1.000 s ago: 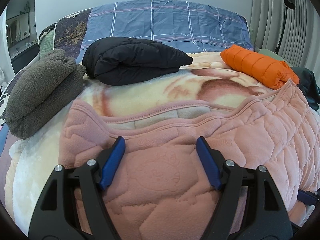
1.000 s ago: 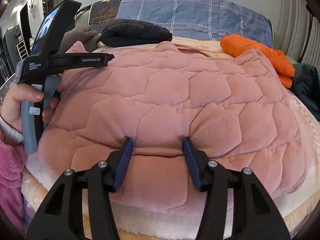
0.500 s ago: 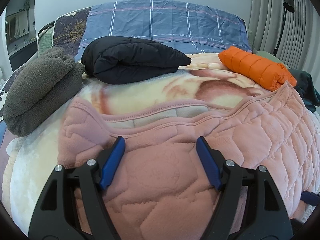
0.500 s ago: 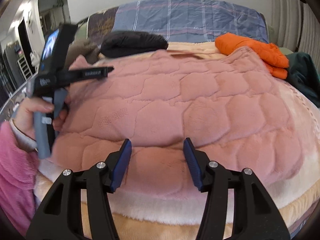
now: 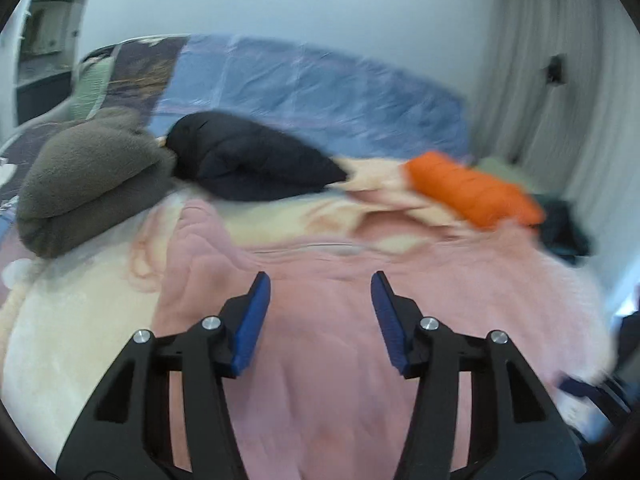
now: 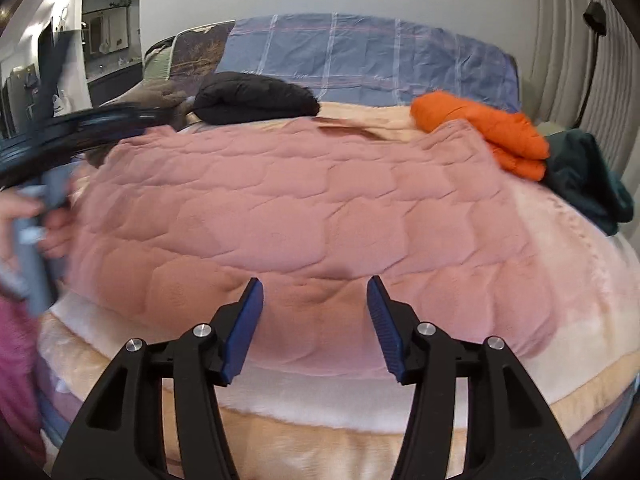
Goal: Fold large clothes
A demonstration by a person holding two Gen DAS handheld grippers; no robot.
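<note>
1. The pink quilted garment [image 6: 304, 200] lies spread flat across the cream blanket [image 6: 580, 272] on the bed, its near hem just beyond the right tongs [image 6: 315, 312]. In the left wrist view it fills the foreground under the left tongs [image 5: 320, 308].
2. Both pairs of tongs stand open with nothing between their blue pads. Neither one grips cloth yet, so the step in hand looks like choosing where to take hold for the first fold.
3. Take the hem at two points well apart, one near each side, so the wide piece lifts evenly and does not sag in the middle.
4. Push each lower pad under the pink layer only. The fluffy blanket lies right beneath and could get pinched along with it.
5. The fabric looks thick and soft, so bite deep enough that it will not slip out when raised.
6. Carry the hem toward the far edge, stopping short of the black jacket [image 6: 252, 98], the orange jacket [image 6: 480, 128] and the grey fleece [image 5: 88, 176] already stacked by the pillows.
7. The left wrist view is blurred, so its exact contact with the cloth cannot be told.
</note>
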